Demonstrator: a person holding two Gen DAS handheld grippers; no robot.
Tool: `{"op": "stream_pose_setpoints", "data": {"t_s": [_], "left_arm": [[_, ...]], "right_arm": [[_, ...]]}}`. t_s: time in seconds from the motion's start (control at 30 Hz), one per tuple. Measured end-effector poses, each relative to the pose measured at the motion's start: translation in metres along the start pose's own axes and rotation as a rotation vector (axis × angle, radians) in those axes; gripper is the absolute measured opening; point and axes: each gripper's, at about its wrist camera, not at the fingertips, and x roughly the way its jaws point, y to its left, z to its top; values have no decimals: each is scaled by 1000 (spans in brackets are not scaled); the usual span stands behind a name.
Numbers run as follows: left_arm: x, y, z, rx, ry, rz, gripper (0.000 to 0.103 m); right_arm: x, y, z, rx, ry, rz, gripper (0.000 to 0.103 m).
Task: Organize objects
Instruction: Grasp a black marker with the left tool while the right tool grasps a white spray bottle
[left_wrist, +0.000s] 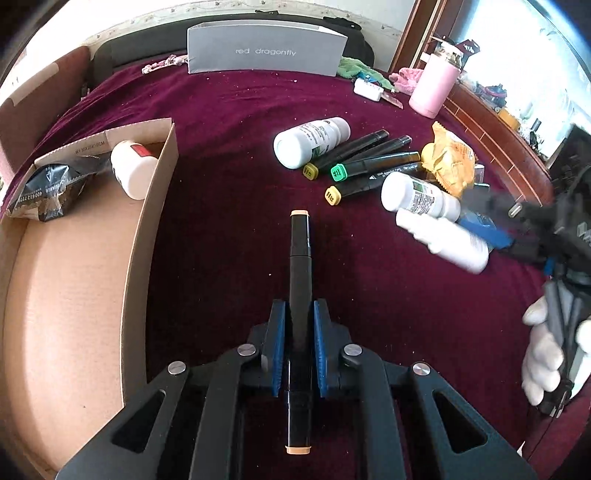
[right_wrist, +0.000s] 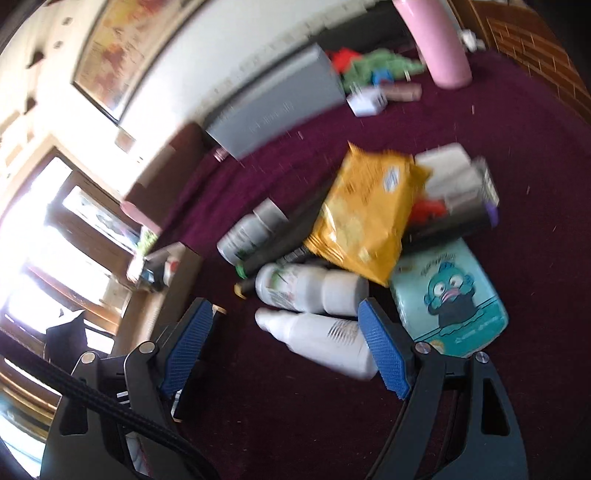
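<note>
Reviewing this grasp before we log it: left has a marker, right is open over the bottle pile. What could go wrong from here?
1. The marker is clamped near its middle by the left gripper, with a long end sticking forward; it could catch the cardboard box wall on the way in.
2. The right gripper is open over a slim white bottle that touches another bottle; closing might nudge both and let them roll.

Cardboard box (left_wrist: 147, 229) lies left of the markers (left_wrist: 362, 162), bottles (left_wrist: 310, 142) among them.
</note>
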Motion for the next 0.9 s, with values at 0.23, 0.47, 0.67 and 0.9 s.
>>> {"op": "stream_pose_setpoints", "data": {"t_s": [0.23,0.47,0.67,0.9], "left_arm": [[2,2,3,4,3,-10,12],[8,-10,5,44,-50,39,18],[8,-28,-6,156,-90,97,22],[-13,-7,-16,51,-92,-43,11]], "right_arm": [[9,14,-17,-23,140,30,81],[21,51,-28,-225,110,-314,57],[43,66,-53,-334,103,-529,36],[31,66,-60,-284,106,-503,27]]}}
